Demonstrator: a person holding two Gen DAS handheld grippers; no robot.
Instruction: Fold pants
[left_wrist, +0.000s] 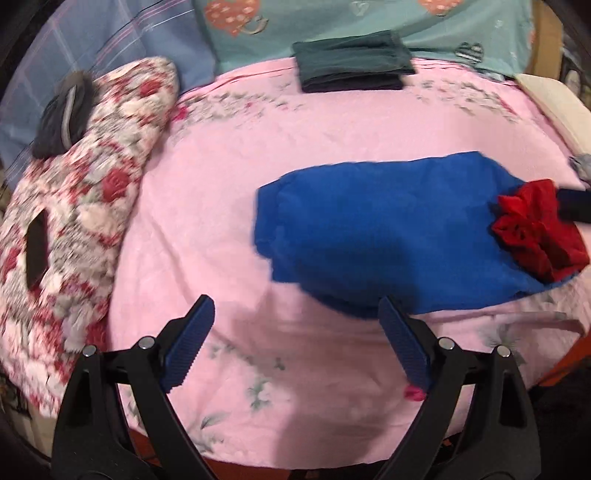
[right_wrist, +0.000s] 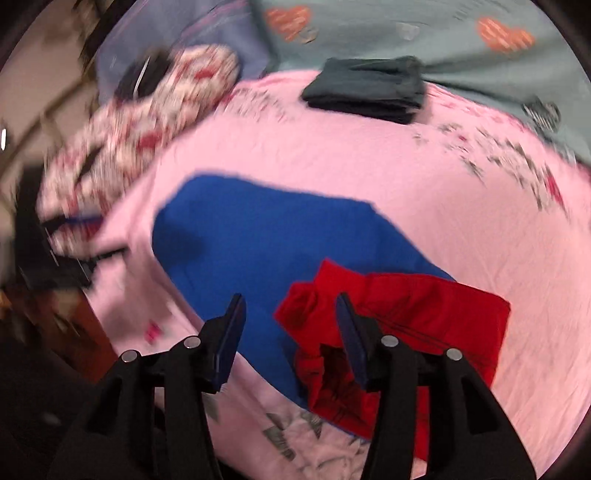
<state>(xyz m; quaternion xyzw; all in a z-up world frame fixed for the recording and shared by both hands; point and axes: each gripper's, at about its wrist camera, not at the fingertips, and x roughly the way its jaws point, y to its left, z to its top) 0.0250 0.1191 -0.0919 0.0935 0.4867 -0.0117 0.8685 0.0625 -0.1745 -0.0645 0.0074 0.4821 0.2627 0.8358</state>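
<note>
while both tools hang over the bed with nothing in them, the fold looks to be between steps: the left gripper (left_wrist: 295, 314) has its ribbed blue pads spread wide above bare sheet just short of the blue pants (left_wrist: 388, 229), and the right gripper (right_wrist: 291, 306) stands about half apart, empty, over the near edge of the same garment where the red waistband (right_wrist: 399, 332) lies. no earlier view tells me how it got there, so i only judge that one fold is likely laid down already, since the pants sit as a compact, thick, rounded slab and not as two long legs. the next move, i'd say, calls for each tool to pinch an end or corner of that slab cleanly, catching all layers without dragging the pink sheet (left_wrist: 258, 177) up with it. the pants look like soft matte knit, the waistband gathered and puckered, with a flat red panel beside it. beyond the pants lies smooth pink cloth printed with small flowers; further still, past the pants, a neat dark green folded stack (left_wrist: 352, 61) rests at the sheet's far edge against a teal heart-print cover (left_wrist: 332, 22). off to the left of the pants a lumpy rose-patterned quilt (left_wrist: 92, 184) is heaped, blurred, with something dark on it.
</note>
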